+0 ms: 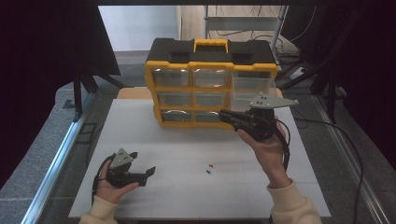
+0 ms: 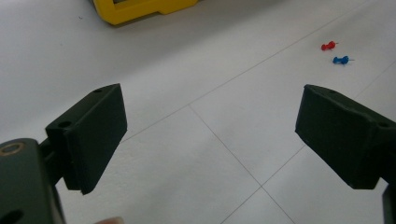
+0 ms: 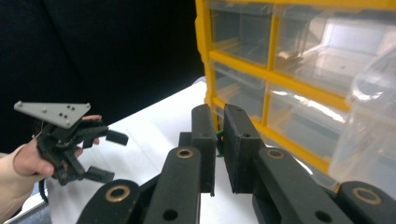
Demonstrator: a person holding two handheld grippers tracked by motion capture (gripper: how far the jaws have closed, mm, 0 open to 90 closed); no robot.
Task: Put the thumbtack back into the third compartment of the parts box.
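While my right gripper (image 3: 218, 149) pinches something small and green by the unlabelled drawer cabinet (image 1: 210, 86), my left gripper (image 1: 140, 173) gapes.

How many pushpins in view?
2 in plain view: red pin and blue pin lie close together on the table. A green bit pinched in the right hand-held gripper may be a third; drawers may hide more.

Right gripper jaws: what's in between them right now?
In the right gripper view, the right gripper is shut on a small green thing, apparently a push pin like the red pin and blue pin. The pads cover most of it.
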